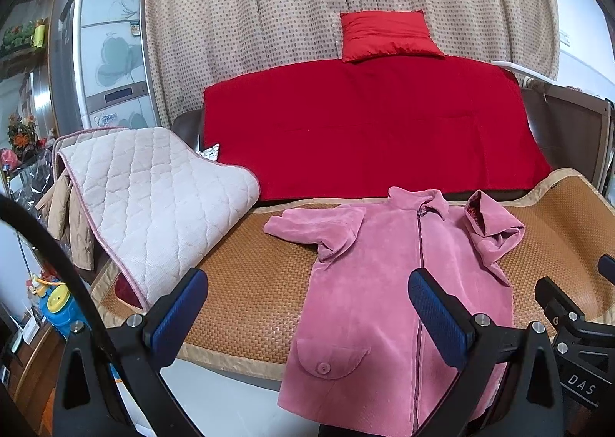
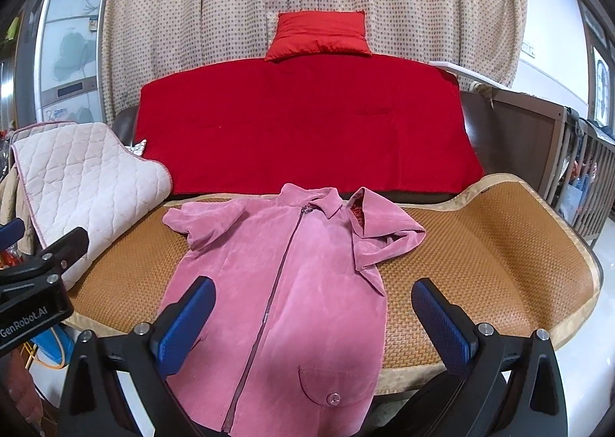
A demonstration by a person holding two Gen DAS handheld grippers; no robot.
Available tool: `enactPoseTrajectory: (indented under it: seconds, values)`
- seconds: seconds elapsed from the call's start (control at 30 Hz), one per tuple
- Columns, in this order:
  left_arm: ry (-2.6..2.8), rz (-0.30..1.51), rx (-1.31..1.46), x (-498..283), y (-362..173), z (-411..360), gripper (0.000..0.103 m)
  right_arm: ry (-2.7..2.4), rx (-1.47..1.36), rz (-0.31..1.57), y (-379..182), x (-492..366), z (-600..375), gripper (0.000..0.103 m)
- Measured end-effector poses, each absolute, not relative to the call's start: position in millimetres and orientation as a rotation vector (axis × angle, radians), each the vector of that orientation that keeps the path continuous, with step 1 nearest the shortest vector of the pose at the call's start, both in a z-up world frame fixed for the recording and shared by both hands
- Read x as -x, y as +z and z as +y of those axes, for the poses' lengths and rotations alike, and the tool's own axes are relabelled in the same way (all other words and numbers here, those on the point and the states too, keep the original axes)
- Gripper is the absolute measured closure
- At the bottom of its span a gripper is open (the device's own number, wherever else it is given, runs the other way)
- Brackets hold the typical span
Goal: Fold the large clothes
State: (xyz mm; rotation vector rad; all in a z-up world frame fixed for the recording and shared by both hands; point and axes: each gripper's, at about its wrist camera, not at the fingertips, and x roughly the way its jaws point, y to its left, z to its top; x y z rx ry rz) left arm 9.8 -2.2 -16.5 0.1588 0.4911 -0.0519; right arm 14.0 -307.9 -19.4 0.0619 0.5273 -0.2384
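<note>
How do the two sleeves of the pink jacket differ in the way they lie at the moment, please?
On the pink jacket, the image-left sleeve lies flat, stretched outward on the woven mat. The image-right sleeve is folded back on itself, its red lining showing at the cuff. Both are the same pink fabric.

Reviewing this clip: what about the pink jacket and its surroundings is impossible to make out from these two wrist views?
- Pink jacket hem: cut off by the bottom edge and gripper frames in both views.
- Jacket's back: hidden, it lies face up on the woven mat.
- Sleeve ends: both sleeves are folded in, so the cuffs are hidden.
- Under the quilted pad: covered in both views.
- Left gripper and right gripper: open, empty.
</note>
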Motion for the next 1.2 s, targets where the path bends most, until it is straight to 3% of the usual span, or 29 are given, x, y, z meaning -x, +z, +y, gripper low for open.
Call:
enactPoseTrajectory:
  seconds: [0.87,1.2]
  values:
    - [-0.063,0.523,-0.144,-18,-25,0,0.000,-0.245,-0.014,0.535,-21,-19,-300,0.000]
    - [-0.122,0.789,-0.050,-80,-92,16,0.000,-0.260,-0.059,0.600,-44,-46,-327,0.000]
